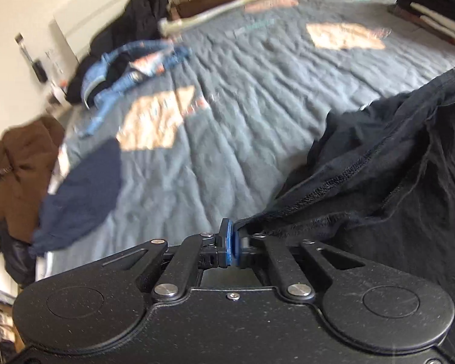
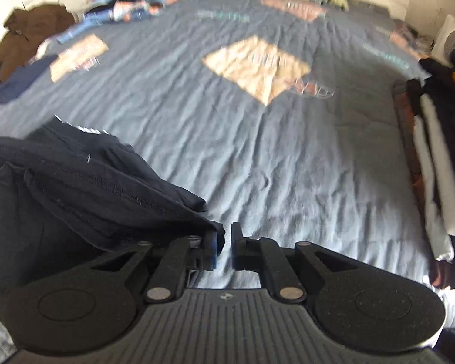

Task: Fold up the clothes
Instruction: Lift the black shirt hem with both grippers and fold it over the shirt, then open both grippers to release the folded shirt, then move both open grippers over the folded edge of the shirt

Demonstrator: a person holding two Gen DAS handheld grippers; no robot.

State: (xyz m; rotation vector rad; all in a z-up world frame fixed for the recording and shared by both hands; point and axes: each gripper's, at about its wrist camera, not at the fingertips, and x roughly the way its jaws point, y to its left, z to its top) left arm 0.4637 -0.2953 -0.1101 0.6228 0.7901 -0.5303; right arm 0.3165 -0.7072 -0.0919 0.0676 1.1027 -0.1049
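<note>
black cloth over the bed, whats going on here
A person with a handheld gripper in each hand is handling a black fabric garment above a bed covered by a blue-grey quilt with tan diamond patches. The left gripper is pinched shut on one edge of the garment. The right gripper shows a narrow gap, with the cloth lying against only one finger, so its hold looks let go. The garment is bunched, not yet spread or folded. Blue jeans and other clothes wait at the far side.

Motion blurs the far clothes pile (image 1: 130, 69); black garment (image 1: 394, 166) runs off-frame.
</note>
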